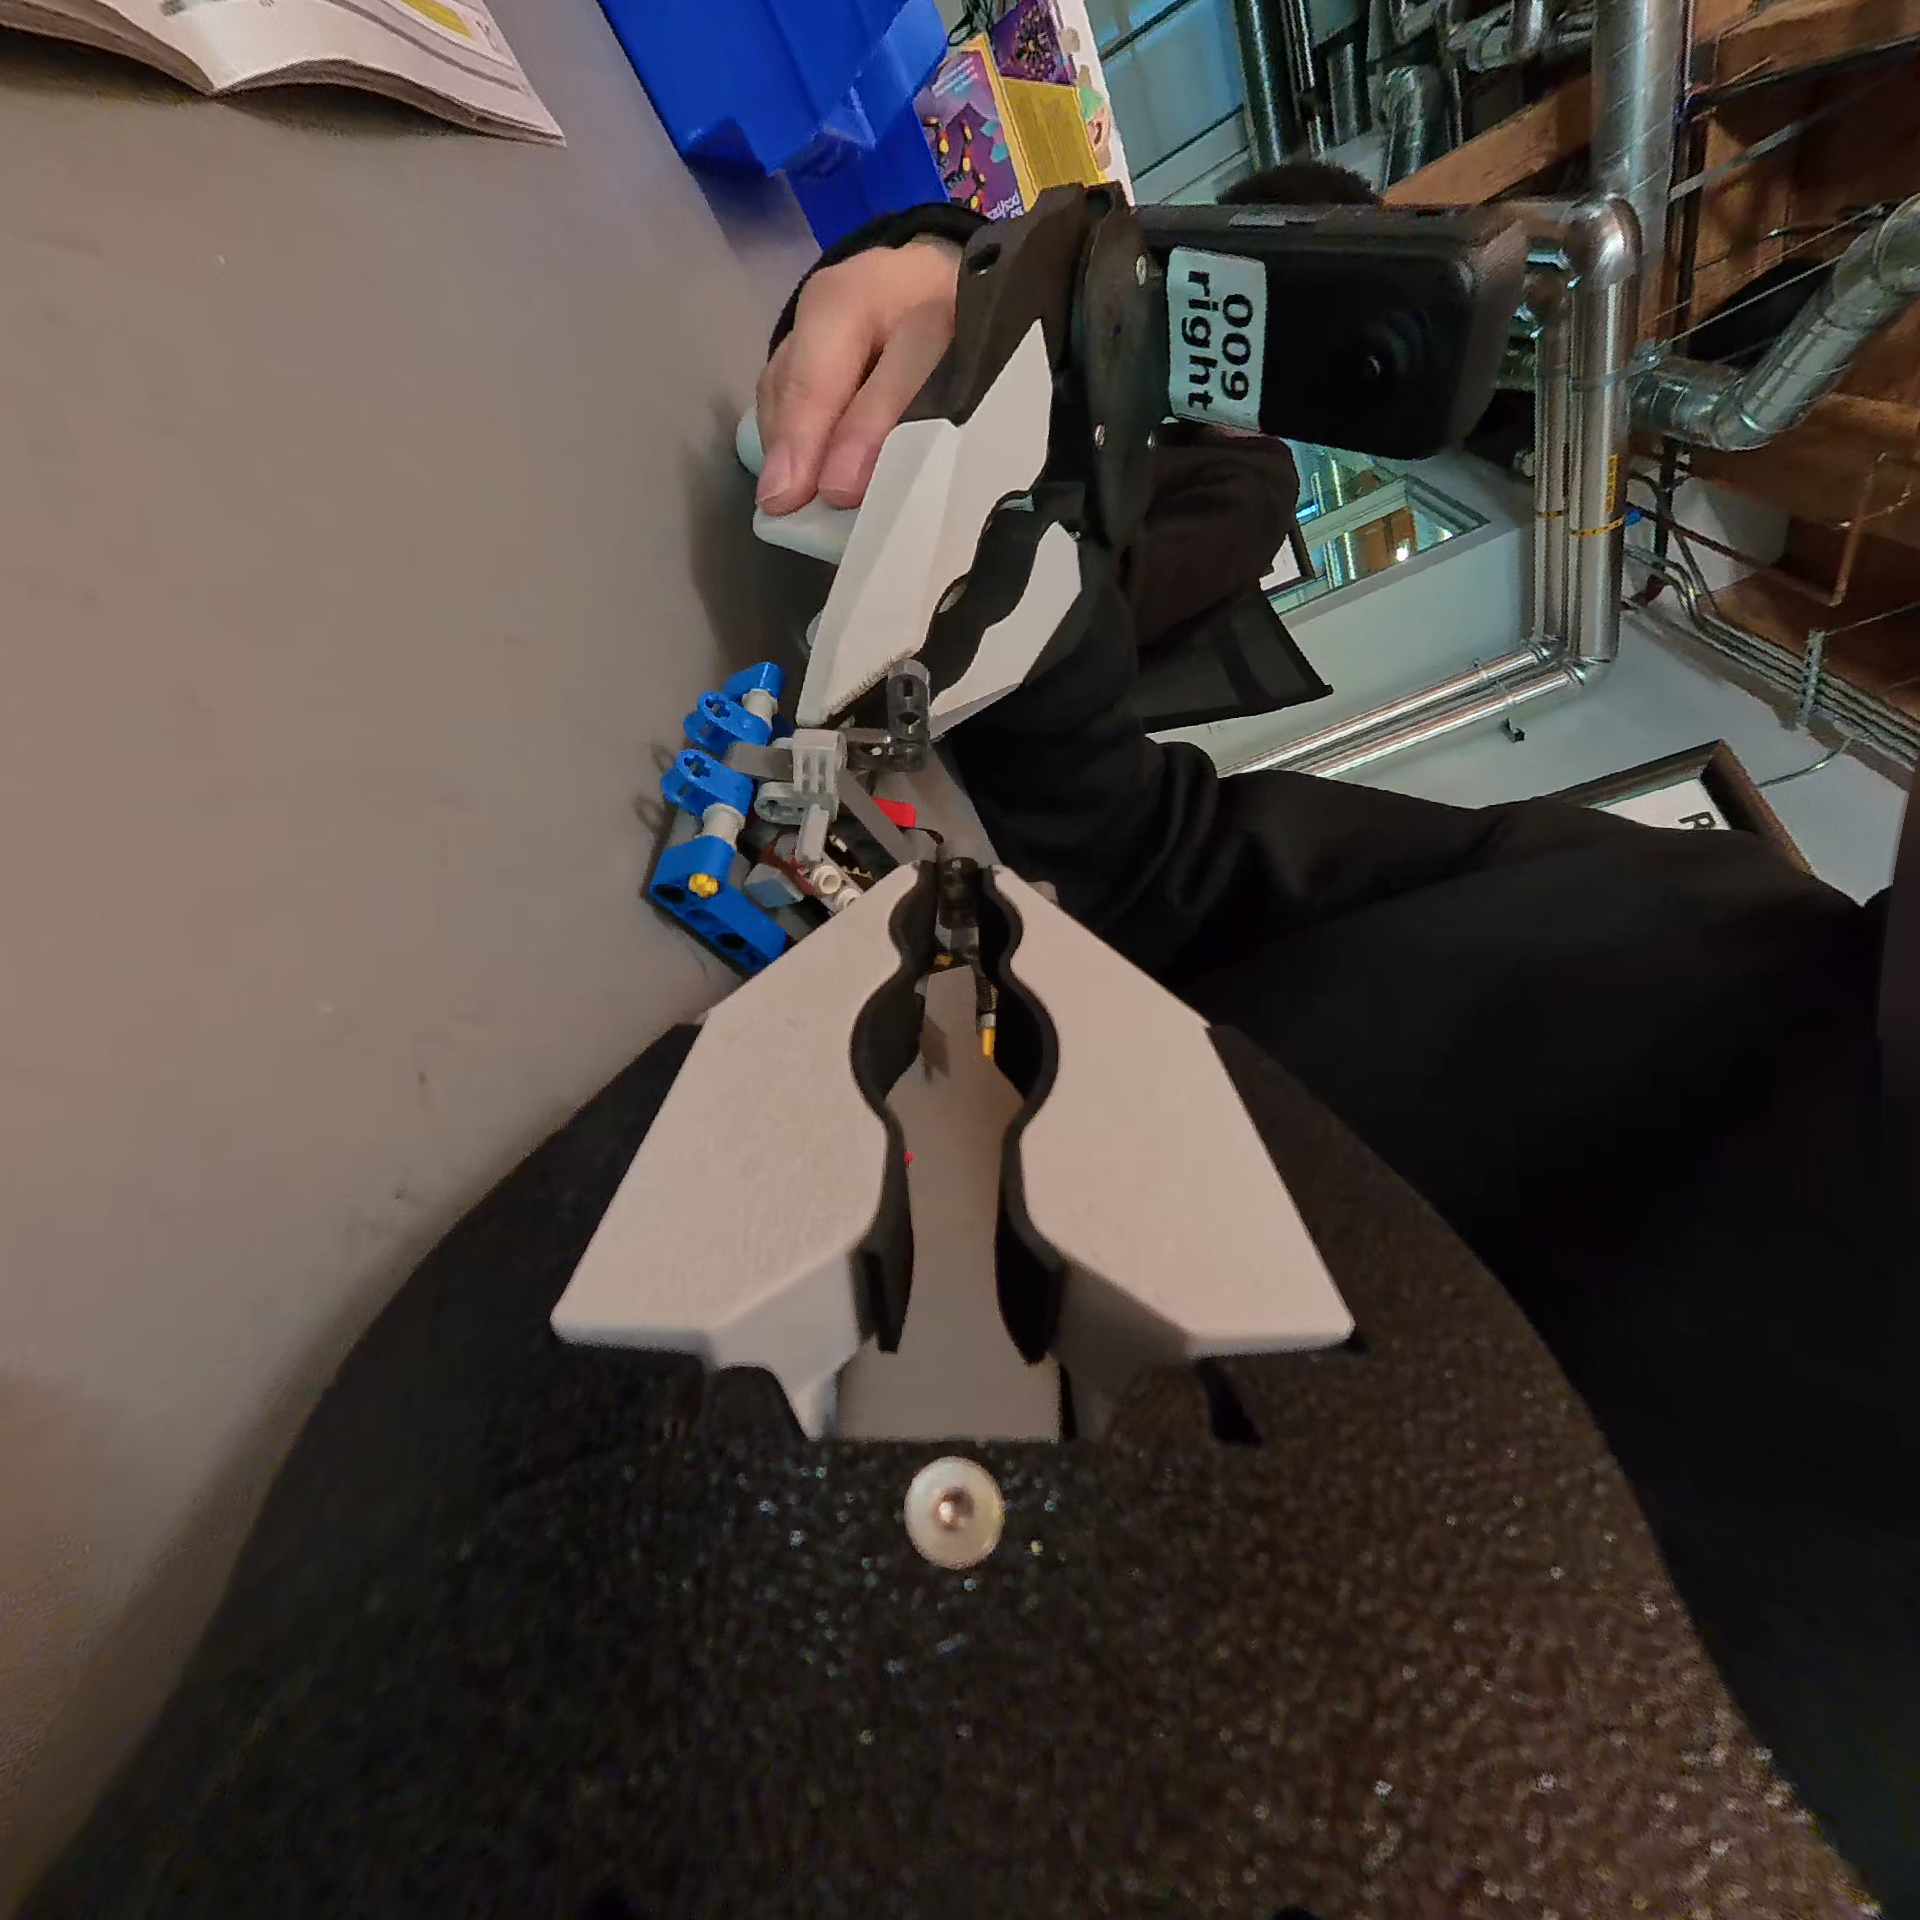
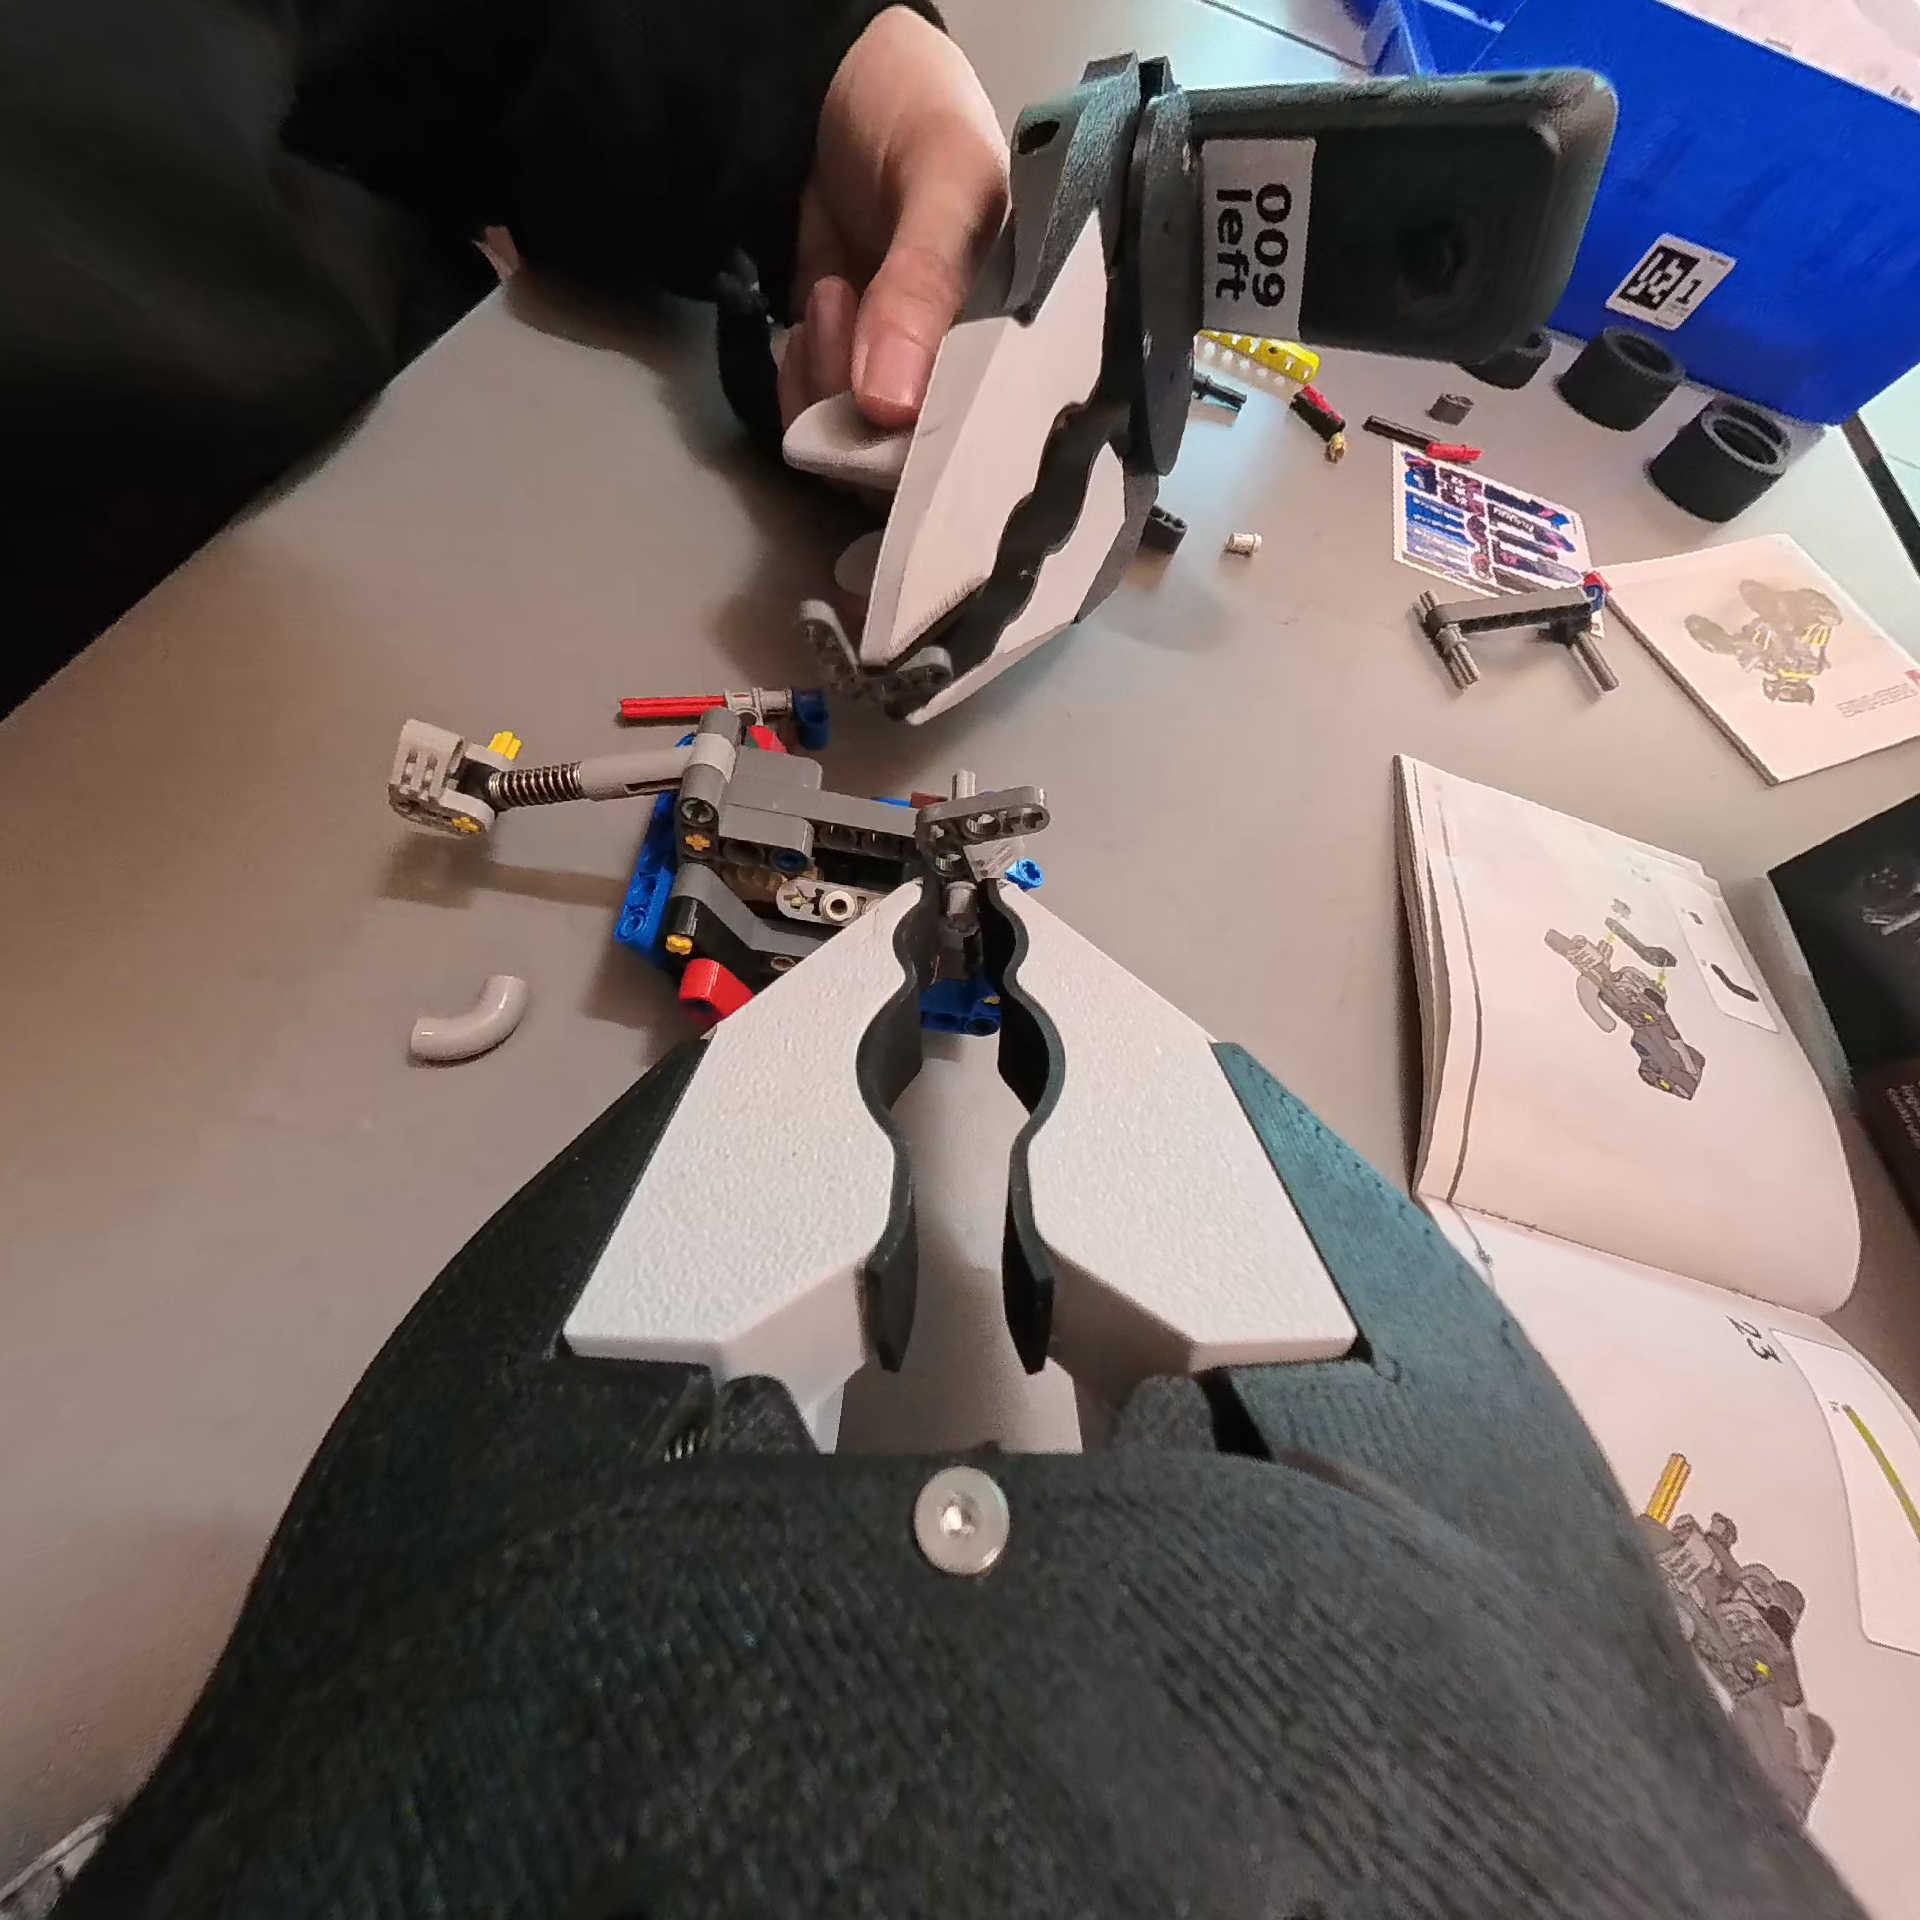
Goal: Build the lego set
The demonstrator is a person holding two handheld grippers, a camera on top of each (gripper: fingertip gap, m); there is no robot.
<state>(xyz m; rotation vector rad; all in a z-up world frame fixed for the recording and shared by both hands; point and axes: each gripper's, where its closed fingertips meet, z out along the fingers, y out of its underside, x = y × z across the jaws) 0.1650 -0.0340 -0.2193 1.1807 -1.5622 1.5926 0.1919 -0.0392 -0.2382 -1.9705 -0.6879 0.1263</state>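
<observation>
Right wrist view: right gripper (image 2: 961, 914) clamped on grey pin of brick assembly (image 2: 748, 831); left gripper (image 2: 914, 675) clamped on dark grey beam (image 2: 878, 665). Risk: pin slipping, assembly tipping.

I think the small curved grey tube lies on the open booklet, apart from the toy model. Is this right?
Not quite. The curved grey tube lies on the bare grey table, apart from the toy model. The open booklet is on the other side. The right wrist view shows this.
</observation>
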